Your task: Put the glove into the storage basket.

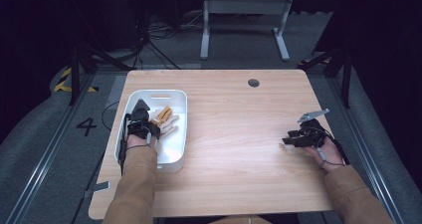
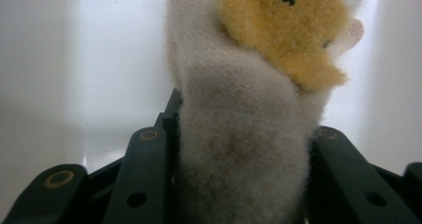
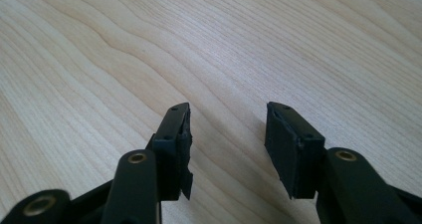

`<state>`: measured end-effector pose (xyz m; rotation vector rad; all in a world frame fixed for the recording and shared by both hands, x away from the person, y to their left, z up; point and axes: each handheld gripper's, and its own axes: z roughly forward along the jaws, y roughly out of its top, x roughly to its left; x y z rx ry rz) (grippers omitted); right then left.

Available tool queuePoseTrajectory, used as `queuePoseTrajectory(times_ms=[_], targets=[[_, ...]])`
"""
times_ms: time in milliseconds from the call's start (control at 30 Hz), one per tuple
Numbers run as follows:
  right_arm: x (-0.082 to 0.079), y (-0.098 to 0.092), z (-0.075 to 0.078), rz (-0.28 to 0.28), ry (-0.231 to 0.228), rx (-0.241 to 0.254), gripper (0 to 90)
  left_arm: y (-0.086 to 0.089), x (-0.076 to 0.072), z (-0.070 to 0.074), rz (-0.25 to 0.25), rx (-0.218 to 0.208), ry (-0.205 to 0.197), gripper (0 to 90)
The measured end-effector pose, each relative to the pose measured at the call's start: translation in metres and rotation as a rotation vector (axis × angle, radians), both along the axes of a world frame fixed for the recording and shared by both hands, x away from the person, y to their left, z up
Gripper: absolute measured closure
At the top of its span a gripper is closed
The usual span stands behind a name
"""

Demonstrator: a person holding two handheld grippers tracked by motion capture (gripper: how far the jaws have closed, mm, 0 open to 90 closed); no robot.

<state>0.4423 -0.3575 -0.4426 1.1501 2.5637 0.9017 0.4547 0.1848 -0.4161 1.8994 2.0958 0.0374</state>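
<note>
A white and orange plush toy (image 1: 165,119) lies in a white bin (image 1: 164,92) at the table's left. My left gripper (image 1: 152,122) reaches into the bin from the near side. In the left gripper view the plush toy (image 2: 239,149) fills the gap between the two black jaws, and my left gripper (image 2: 244,119) has both pads against its fur, with the bin wall (image 2: 74,84) behind. At the table's right my right gripper (image 1: 288,137) points left, low over the wood. The right gripper (image 3: 229,119) is open with only bare tabletop (image 3: 149,59) between its pads.
The light wooden table (image 1: 234,134) has a round cable hole (image 1: 253,82) near its far edge. Beyond it stand the legs of a white desk frame (image 1: 244,15) on grey carpet, with cables at the far left.
</note>
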Motion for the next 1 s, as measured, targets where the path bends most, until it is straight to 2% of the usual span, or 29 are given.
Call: queuePoseTrajectory(times_ms=[100, 267, 300, 333, 400, 500, 700, 833, 967, 1000], targets=[[0.0, -0.001, 0.0, -0.003, -0.001, 0.002, 53.3, 0.0, 0.001, -0.001, 0.001, -0.009, 0.009, 59.7], [0.0, -0.001, 0.0, -0.005, -0.003, 0.002, 53.4, -0.003, 0.001, -0.001, -0.029, -0.03, 0.014, 44.7], [0.0, -0.001, 0.0, -0.005, 0.0, 0.001, 53.4, -0.003, 0.001, 0.0, -0.034, -0.052, 0.024, 41.8], [0.0, -0.001, 0.0, -0.005, 0.002, 0.0, 53.4, -0.003, 0.001, 0.0, -0.039, -0.057, 0.029, 39.1], [0.0, -0.001, 0.0, -0.005, 0.002, -0.001, 53.4, -0.004, 0.001, 0.001, -0.04, -0.061, 0.025, 36.5], [0.0, -0.001, 0.0, -0.005, -0.002, -0.002, 53.4, -0.006, 0.001, 0.001, -0.069, -0.075, 0.044, 30.4], [0.0, -0.001, -0.001, -0.006, -0.001, -0.002, 53.4, -0.011, -0.002, 0.005, -0.099, -0.109, 0.039, 20.1], [0.0, -0.001, 0.0, -0.006, -0.003, -0.002, 53.3, -0.013, -0.003, 0.006, -0.108, -0.094, 0.042, 19.2], [0.0, -0.001, 0.0, -0.008, -0.01, 0.003, 53.1, -0.014, -0.003, 0.001, -0.12, -0.078, 0.081, 19.5], [0.0, -0.001, 0.0, -0.007, -0.009, 0.003, 53.0, -0.014, -0.003, 0.002, -0.121, -0.071, 0.08, 19.1]])
